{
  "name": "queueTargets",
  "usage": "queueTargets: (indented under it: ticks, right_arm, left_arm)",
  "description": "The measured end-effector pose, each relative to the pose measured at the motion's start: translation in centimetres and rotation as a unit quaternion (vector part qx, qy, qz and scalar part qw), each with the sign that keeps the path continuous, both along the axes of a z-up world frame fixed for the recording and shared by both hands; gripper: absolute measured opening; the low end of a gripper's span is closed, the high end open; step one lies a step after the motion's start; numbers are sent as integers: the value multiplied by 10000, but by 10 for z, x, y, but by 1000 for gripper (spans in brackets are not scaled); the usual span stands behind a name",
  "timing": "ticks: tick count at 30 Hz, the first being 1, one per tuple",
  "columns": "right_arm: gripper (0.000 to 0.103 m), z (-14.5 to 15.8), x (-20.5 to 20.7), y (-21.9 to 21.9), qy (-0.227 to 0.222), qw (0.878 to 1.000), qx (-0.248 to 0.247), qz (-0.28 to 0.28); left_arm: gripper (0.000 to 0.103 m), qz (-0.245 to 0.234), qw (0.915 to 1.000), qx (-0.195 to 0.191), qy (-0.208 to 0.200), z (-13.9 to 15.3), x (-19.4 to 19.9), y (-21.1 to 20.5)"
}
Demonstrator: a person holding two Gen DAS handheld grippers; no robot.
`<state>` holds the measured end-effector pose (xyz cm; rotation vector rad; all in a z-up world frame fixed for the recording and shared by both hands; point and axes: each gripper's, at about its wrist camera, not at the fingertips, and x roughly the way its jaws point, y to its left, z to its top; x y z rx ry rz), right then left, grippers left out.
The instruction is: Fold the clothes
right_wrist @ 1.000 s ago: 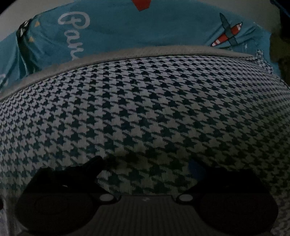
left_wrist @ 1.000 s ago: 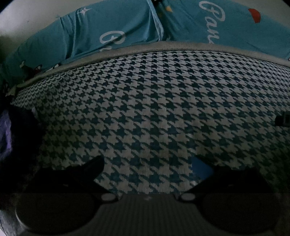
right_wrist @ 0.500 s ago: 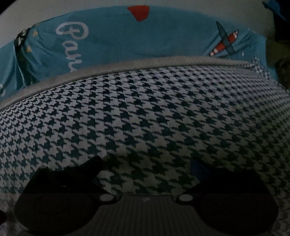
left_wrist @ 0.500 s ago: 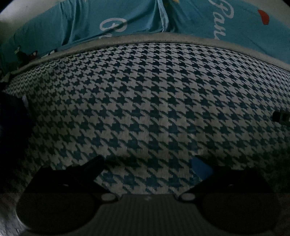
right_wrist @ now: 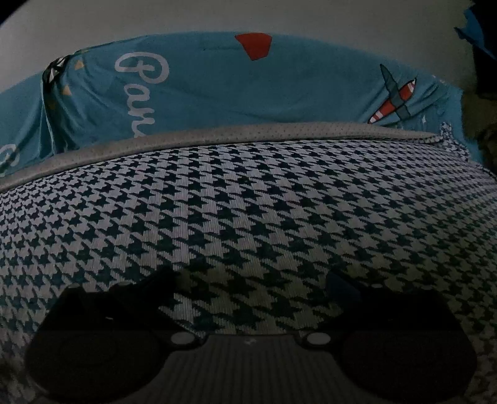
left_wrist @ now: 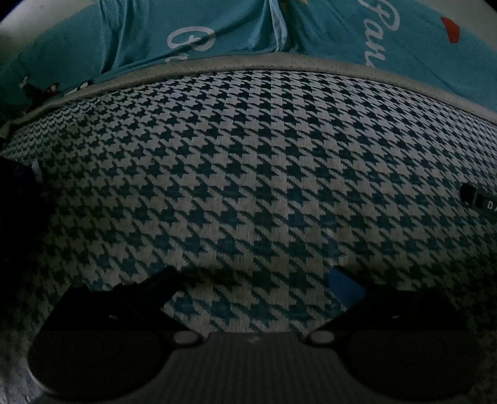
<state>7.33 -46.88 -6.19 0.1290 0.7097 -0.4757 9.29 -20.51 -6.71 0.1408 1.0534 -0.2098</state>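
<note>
- Teal bedding (right_wrist: 217, 90) with white script and a red-and-white plane print forms the backdrop, a pale wall (right_wrist: 217, 15) above it.
- Houndstooth garment (left_wrist: 248, 174) — dark teal on white, grey-banded far edge (left_wrist: 248, 63) — lies spread flat, filling both wrist views.
- Left gripper (left_wrist: 253, 279) hovers low over the garment's near part, its 2 fingers spread wide, cloth showing between them, nothing pinched.
- Right gripper (right_wrist: 251, 279) sits likewise over the same cloth — fingers apart, empty.
- Dark labelled object (left_wrist: 480, 199) shows at the left view's right edge.
</note>
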Motion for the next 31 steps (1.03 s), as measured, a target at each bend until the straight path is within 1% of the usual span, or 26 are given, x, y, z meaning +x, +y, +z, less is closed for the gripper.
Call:
queueTargets:
  ticks: [3, 5, 7, 10, 12, 13, 15, 16, 19, 22, 27, 31]
  right_arm:
    - [103, 2, 1, -9, 197, 9994, 267, -134]
    - [103, 2, 4, -8, 288, 9988, 330, -240]
    - [103, 3, 5, -4, 382, 9981, 423, -225]
    - [103, 8, 8, 2, 485, 9966, 623, 226]
    - [103, 8, 8, 6, 367, 9951, 717, 574]
    - [103, 7, 7, 8, 295, 9949, 726, 637]
    - [103, 4, 6, 12, 159, 9958, 681, 596]
    - [103, 1, 6, 16, 145, 9965, 579, 580]
    - [103, -5, 8, 29, 209, 9975, 107, 664]
    - [103, -5, 9, 28, 192, 9976, 142, 648]
    - [103, -10, 7, 30, 23, 9974, -39, 721]
    - [103, -12, 6, 31, -36, 9971, -90, 753]
  left_arm:
    - [103, 9, 10000, -53, 56, -3, 7, 4]
    - [103, 7, 10000, -59, 50, -7, 12, 8]
    - [103, 10, 10000, -54, 44, -11, 19, 12]
    - [103, 1, 10000, -56, 53, -17, 28, 17]
    - [103, -14, 10000, -50, 52, -19, 30, 18]
    - [103, -9, 10000, -61, 46, -20, 29, 22]
    - [103, -10, 10000, -67, 46, -21, 30, 27]
    - [103, -15, 10000, -66, 50, -22, 32, 28]
    - [103, -37, 10000, -59, 46, -13, 15, 19]
    - [103, -53, 10000, -54, 48, -13, 15, 22]
    - [103, -44, 10000, -41, 39, -1, -4, 6]
    - [103, -48, 10000, -39, 33, 1, -10, 0]
